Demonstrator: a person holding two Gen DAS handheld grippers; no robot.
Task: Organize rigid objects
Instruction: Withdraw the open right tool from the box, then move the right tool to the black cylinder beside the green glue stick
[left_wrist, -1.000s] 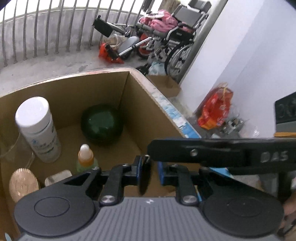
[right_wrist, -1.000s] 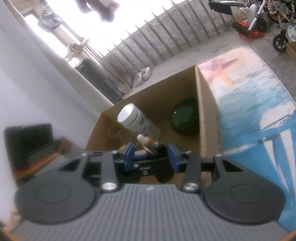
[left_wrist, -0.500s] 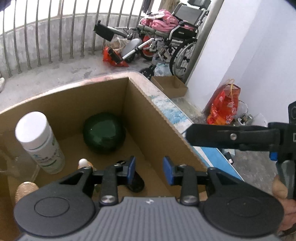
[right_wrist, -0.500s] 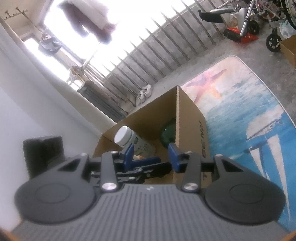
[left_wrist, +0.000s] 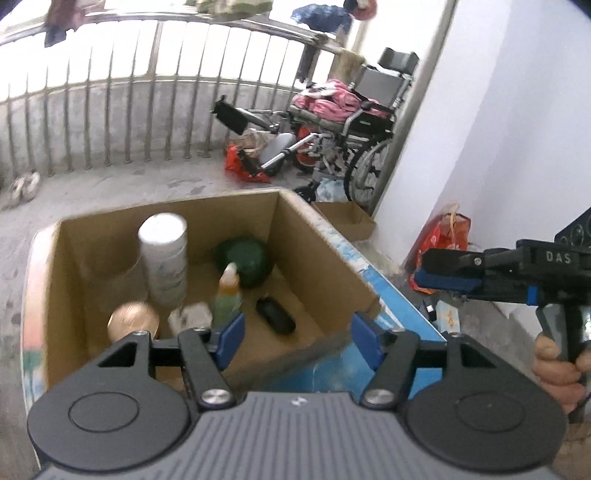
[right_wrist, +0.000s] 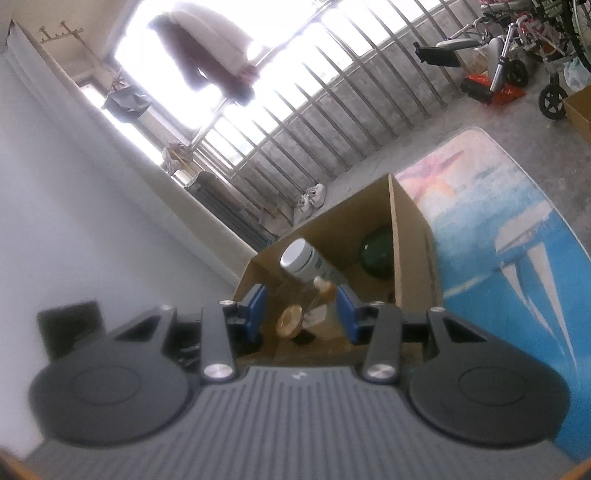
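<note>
An open cardboard box (left_wrist: 317, 236) stands on the floor and shows in both views (right_wrist: 410, 236). Inside it stand a white bottle (left_wrist: 164, 254), a green round bowl (left_wrist: 245, 260), a small orange-capped bottle (left_wrist: 227, 295), a copper lid (left_wrist: 133, 321), a pale block (left_wrist: 192, 314) and a small black object (left_wrist: 275, 314) lying on the bottom. My left gripper (left_wrist: 297, 338) is open and empty above the box's near edge. My right gripper (right_wrist: 301, 312) is open and empty, held back from the box; it shows from the side at the right of the left wrist view (left_wrist: 448, 271).
The box sits on a blue picture mat (right_wrist: 517, 236). A wheelchair (left_wrist: 351, 122) and a small cardboard box (left_wrist: 343, 218) stand by the white wall at the back right. A red bag (left_wrist: 441, 240) lies by the wall. A railing (left_wrist: 110, 122) runs behind.
My left gripper opened and let go of the small black object, which now lies in the box. Both grippers pulled up and back, and the right one opened wider.
</note>
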